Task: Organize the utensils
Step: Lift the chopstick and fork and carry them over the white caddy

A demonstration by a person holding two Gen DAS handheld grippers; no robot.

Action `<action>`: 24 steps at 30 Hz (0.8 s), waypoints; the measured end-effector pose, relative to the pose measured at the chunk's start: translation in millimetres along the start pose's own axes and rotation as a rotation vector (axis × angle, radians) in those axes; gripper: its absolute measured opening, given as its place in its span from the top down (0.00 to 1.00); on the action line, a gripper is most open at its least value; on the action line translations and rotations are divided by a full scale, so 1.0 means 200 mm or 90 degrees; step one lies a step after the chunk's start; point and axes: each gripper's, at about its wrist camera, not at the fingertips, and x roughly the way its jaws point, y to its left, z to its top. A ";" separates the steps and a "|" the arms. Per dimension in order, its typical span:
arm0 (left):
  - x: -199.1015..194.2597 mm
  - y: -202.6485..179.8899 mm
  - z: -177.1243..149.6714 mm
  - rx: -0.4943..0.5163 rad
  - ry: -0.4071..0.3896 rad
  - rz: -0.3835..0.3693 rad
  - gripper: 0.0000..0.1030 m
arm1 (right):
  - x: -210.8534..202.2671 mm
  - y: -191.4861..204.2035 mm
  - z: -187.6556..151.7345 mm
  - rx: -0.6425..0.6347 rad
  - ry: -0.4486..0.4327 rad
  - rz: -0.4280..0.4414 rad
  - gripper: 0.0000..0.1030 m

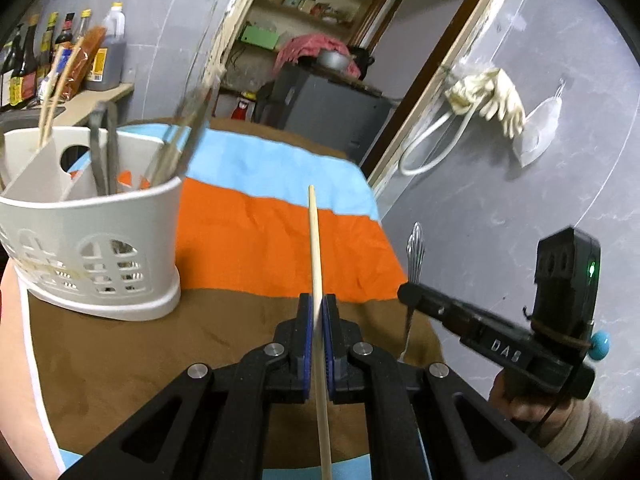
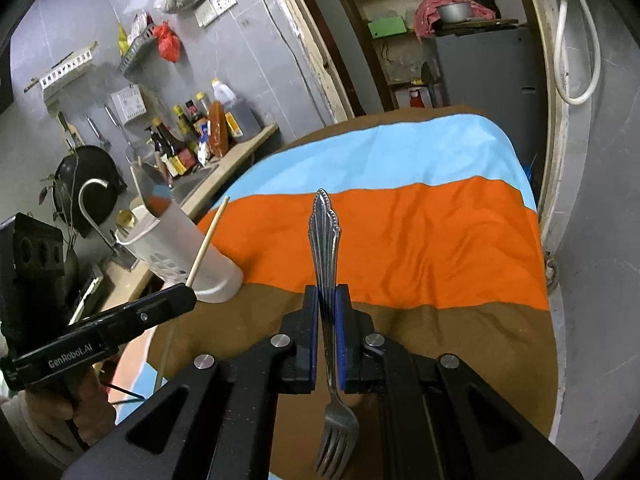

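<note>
My left gripper [image 1: 319, 312] is shut on a wooden chopstick [image 1: 314, 240], which points forward above the table. The white utensil caddy [image 1: 100, 240] stands to its left and holds chopsticks, a grey utensil and other utensils. My right gripper [image 2: 327, 304] is shut on a silver fork [image 2: 324, 236], handle forward, tines toward the camera. The right gripper [image 1: 412, 296] with the fork shows at the right of the left wrist view. The left gripper [image 2: 188, 284], the chopstick [image 2: 208, 240] and the caddy [image 2: 180, 252] show at the left of the right wrist view.
The table is covered by a brown, orange and blue cloth [image 2: 420, 240]. A counter with sauce bottles [image 2: 188, 136] and a wok [image 2: 86, 184] lies beyond the caddy. A grey wall [image 1: 500, 200] is close on the right. A doorway with a grey cabinet [image 1: 328, 112] is behind the table.
</note>
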 end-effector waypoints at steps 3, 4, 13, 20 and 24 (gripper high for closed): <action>-0.07 0.03 0.03 -0.011 -0.024 -0.011 0.95 | -0.05 0.05 0.00 -0.002 -0.022 0.003 0.98; -0.09 0.03 0.04 -0.014 -0.031 -0.013 0.95 | -0.06 0.06 -0.01 -0.002 -0.029 0.006 0.98; -0.32 0.18 0.17 -0.040 -0.125 -0.017 0.95 | -0.14 0.24 0.00 -0.017 -0.070 0.006 0.98; -0.50 0.38 0.34 -0.062 -0.226 0.003 0.95 | -0.25 0.45 0.13 -0.049 -0.143 0.023 0.98; -0.54 0.52 0.43 -0.088 -0.274 0.010 0.95 | -0.29 0.58 0.24 -0.063 -0.192 0.041 0.98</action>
